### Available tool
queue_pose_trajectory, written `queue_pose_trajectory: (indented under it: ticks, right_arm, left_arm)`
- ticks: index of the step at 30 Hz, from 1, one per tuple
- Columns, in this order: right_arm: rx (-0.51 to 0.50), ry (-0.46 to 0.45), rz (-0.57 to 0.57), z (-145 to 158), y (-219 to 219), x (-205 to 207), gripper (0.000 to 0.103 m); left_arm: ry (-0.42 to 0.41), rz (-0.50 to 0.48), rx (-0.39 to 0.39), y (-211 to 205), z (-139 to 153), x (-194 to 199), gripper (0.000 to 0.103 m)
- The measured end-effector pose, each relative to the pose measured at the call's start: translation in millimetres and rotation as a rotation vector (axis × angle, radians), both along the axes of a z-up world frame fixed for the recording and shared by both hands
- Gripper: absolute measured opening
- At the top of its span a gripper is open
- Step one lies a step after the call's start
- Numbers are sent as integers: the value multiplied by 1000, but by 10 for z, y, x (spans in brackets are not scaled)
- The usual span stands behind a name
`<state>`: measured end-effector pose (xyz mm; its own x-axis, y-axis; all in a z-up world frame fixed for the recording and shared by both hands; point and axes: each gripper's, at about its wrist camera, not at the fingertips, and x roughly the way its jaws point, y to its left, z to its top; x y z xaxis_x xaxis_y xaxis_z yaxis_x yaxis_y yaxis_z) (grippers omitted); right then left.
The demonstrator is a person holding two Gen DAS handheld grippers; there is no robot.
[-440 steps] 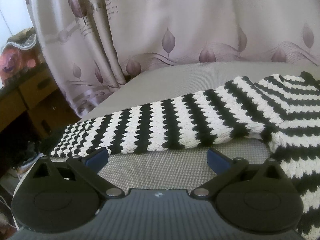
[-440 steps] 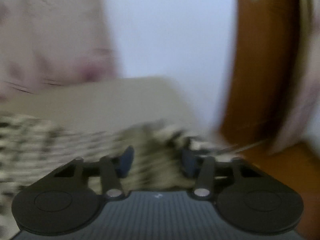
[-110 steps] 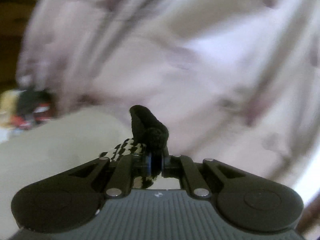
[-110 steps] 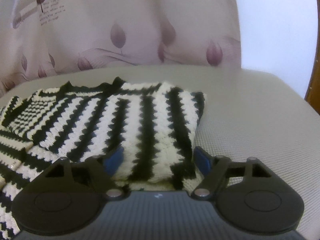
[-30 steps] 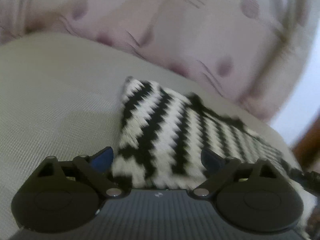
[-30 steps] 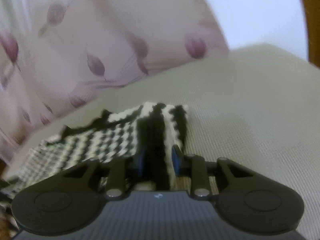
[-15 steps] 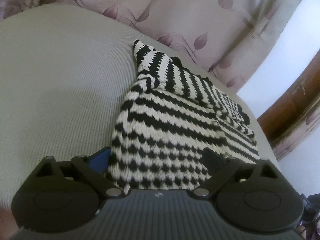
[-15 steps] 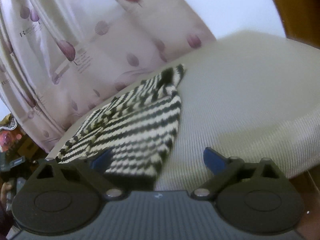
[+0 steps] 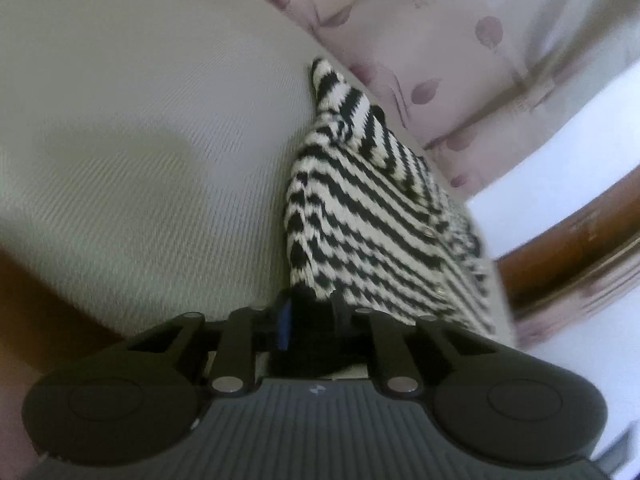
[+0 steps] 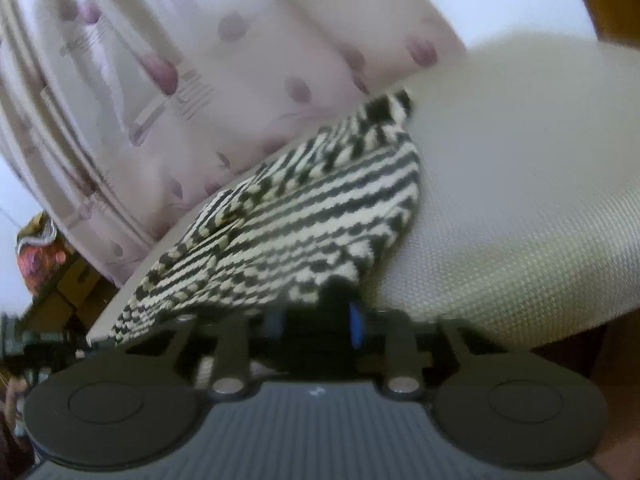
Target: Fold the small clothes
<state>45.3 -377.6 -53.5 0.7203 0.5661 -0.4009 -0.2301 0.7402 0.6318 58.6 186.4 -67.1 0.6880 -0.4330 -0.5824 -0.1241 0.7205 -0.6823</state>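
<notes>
black-and-white knit pinched at both near corners

knitted in black and white zigzag stripes, the small sweater (image 9: 372,220) lies partly folded on the pale grey ribbed mattress (image 9: 132,152), stretching away from both cameras toward the leaf-printed curtain (image 9: 460,40).

the left wrist view alone shows the bare mattress spreading off to the left of the garment, a white wall and a brown wooden frame (image 9: 568,240) at the right. the right wrist view alone shows the sweater (image 10: 304,224) from its other side, with the open mattress (image 10: 520,200) to the right, the curtain (image 10: 200,60) hanging at the left, and dark wooden furniture (image 10: 68,292) with a reddish object on it at the far left.

the left claw (image 9: 312,316) is clenched on the sweater's near left corner, dark hem between the blue pads. the right claw (image 10: 316,320) is likewise clamped on the near right corner, though motion blur softens that view. the garment fans out directly ahead of each claw.
</notes>
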Motion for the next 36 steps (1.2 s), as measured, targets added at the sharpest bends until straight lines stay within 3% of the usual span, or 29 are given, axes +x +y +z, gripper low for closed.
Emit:
queue_pose_trajectory:
  ticks: [4, 7, 9, 10, 11, 12, 13, 14, 15, 16, 18, 20, 25, 29, 36]
  right_arm:
    - [92, 31, 8, -58, -139, 17, 22]
    - [135, 43, 5, -90, -206, 14, 24]
    - [181, 64, 23, -122, -217, 43, 36]
    - [221, 70, 27, -149, -229, 55, 41]
    - [256, 70, 30, -164, -235, 67, 54]
    - [288, 68, 38, -171, -233, 82, 60]
    - [290, 64, 37, -157, -214, 96, 60]
    - [272, 63, 32, -137, -186, 112, 60]
    - [258, 63, 31, -125, -157, 126, 59]
    - [238, 60, 30, -111, -122, 134, 57]
    - [155, 62, 19, -72, -47, 140, 24]
    - [154, 80, 10, -109, -63, 149, 14]
    - [257, 90, 13, -111, -178, 139, 11]
    - [361, 56, 0, 57, -297, 191, 11]
    - [439, 5, 8, 403, -367, 448, 11]
  left_arm:
    - [-32, -52, 35, -10, -39, -15, 29]
    - [-67, -87, -14, -16, -37, 6, 56]
    - [-89, -118, -49, -44, -27, 45, 78]
    - [-94, -124, -50, -71, -14, 48, 81]
    - [-97, -131, -36, -112, 9, 60, 83]
    - [-105, -140, -9, -158, 36, 58, 81]
    - [-121, -141, 26, -191, 58, 42, 78]
    - [-135, -143, 79, -231, 92, 26, 59]
    - [-126, -158, 109, -263, 90, 38, 13]
    - [-96, -170, 122, -277, 63, 71, 11]
    - [-97, -160, 114, -268, 5, 69, 9]
    - [-140, -157, 167, -315, 48, 13, 8]
    - [-228, -81, 121, -281, 219, -29, 8]
    - [-310, -59, 115, -312, 450, -1, 8]
    - [-386, -26, 125, -357, 831, 232, 8]
